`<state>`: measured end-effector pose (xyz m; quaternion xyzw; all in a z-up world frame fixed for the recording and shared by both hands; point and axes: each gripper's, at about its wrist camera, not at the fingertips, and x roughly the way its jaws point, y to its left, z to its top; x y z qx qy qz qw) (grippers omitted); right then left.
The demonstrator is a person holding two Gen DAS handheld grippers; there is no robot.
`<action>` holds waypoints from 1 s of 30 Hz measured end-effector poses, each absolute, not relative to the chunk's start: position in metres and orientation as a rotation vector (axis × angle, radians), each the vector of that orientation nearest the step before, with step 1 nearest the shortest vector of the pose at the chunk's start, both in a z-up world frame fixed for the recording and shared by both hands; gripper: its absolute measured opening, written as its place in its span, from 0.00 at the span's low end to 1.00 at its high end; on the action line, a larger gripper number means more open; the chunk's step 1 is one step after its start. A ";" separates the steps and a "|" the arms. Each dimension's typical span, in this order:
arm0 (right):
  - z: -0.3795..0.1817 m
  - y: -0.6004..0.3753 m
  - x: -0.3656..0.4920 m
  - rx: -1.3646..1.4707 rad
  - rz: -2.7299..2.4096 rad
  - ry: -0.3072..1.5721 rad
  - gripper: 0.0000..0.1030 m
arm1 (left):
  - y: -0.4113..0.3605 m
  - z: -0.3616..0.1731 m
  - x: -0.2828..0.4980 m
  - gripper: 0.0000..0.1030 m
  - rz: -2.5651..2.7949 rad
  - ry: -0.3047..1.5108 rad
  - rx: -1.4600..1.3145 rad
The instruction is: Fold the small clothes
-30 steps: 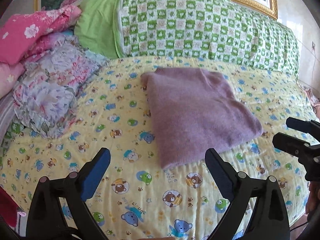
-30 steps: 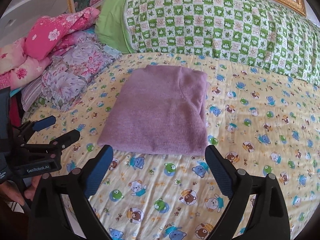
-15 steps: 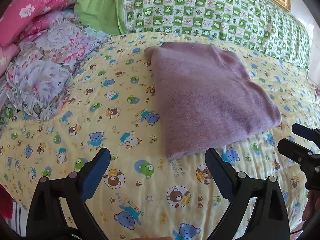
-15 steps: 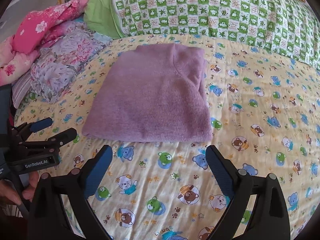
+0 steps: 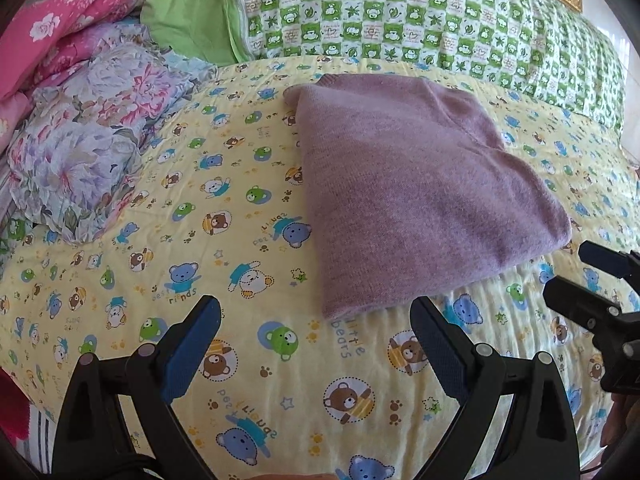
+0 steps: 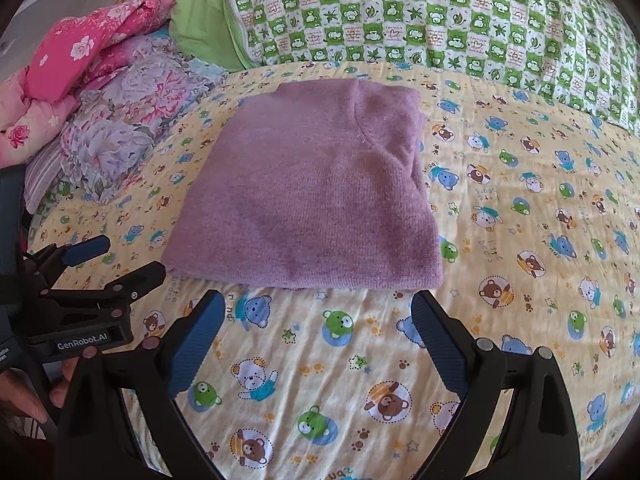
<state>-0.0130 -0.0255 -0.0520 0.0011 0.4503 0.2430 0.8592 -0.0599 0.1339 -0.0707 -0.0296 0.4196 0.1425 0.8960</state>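
- The bed [image 5: 120,360] carries everything; one yellow bear-print sheet [image 6: 520,240] covers it, one green checked pillow [image 6: 440,12] lies along the far side, and a heap of flowered bedding [image 5: 88,148] sits at your far left; I cannot count its pieces.
- One purple sweater [image 6: 312,192] lies flat mid-bed as a folded rectangle, its long axis running away from you, its near hem just ahead of both tools; no other garment to fold shows.
- Your right gripper [image 6: 316,338] faces that near hem almost squarely and looks the nearer; its jaws stand wide apart, holding nothing.
- Your left gripper [image 5: 316,344] sits off the sweater's near left corner, which lies ahead between its fingers; its jaws too are apart and empty; judge any further fold from that corner.
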 end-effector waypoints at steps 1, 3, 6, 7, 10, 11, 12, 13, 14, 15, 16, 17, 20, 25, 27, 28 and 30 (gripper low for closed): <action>-0.052 -0.025 -0.013 0.001 0.511 0.944 0.92 | 0.134 -0.070 -0.060 0.93 0.295 0.868 -0.063; -0.051 -0.024 -0.013 0.001 0.512 0.943 0.92 | 0.132 -0.068 -0.060 0.93 0.297 0.865 -0.067; -0.051 -0.024 -0.014 0.005 0.511 0.939 0.92 | 0.130 -0.064 -0.060 0.93 0.300 0.858 -0.078; -0.050 -0.025 -0.013 0.006 0.510 0.936 0.92 | 0.129 -0.063 -0.061 0.93 0.300 0.854 -0.079; -0.044 -0.027 -0.013 0.011 0.512 0.920 0.92 | 0.126 -0.059 -0.063 0.93 0.297 0.843 -0.079; -0.043 -0.027 -0.012 0.013 0.515 0.916 0.92 | 0.125 -0.057 -0.063 0.93 0.296 0.839 -0.079; -0.041 -0.028 -0.012 0.012 0.516 0.911 0.92 | 0.124 -0.056 -0.064 0.93 0.295 0.834 -0.077; -0.039 -0.029 -0.012 0.010 0.516 0.903 0.92 | 0.123 -0.054 -0.065 0.94 0.293 0.829 -0.074; -0.038 -0.029 -0.012 0.010 0.518 0.900 0.92 | 0.123 -0.053 -0.065 0.94 0.291 0.826 -0.073; -0.037 -0.030 -0.012 0.010 0.521 0.898 0.92 | 0.122 -0.052 -0.065 0.94 0.290 0.823 -0.071; -0.036 -0.031 -0.011 0.011 0.521 0.895 0.92 | 0.122 -0.052 -0.065 0.94 0.290 0.822 -0.071; -0.035 -0.031 -0.011 0.012 0.520 0.893 0.92 | 0.122 -0.051 -0.065 0.94 0.289 0.821 -0.072; -0.033 -0.032 -0.011 0.013 0.524 0.887 0.92 | 0.123 -0.050 -0.065 0.94 0.292 0.818 -0.073; -0.032 -0.032 -0.011 0.011 0.531 0.883 0.92 | 0.125 -0.048 -0.066 0.95 0.299 0.813 -0.078; -0.031 -0.030 -0.011 0.008 0.533 0.883 0.92 | 0.125 -0.047 -0.067 0.95 0.302 0.812 -0.077; -0.031 -0.029 -0.012 0.009 0.534 0.883 0.92 | 0.125 -0.047 -0.067 0.95 0.302 0.812 -0.077; -0.031 -0.028 -0.011 0.010 0.537 0.883 0.92 | 0.125 -0.047 -0.067 0.95 0.304 0.813 -0.076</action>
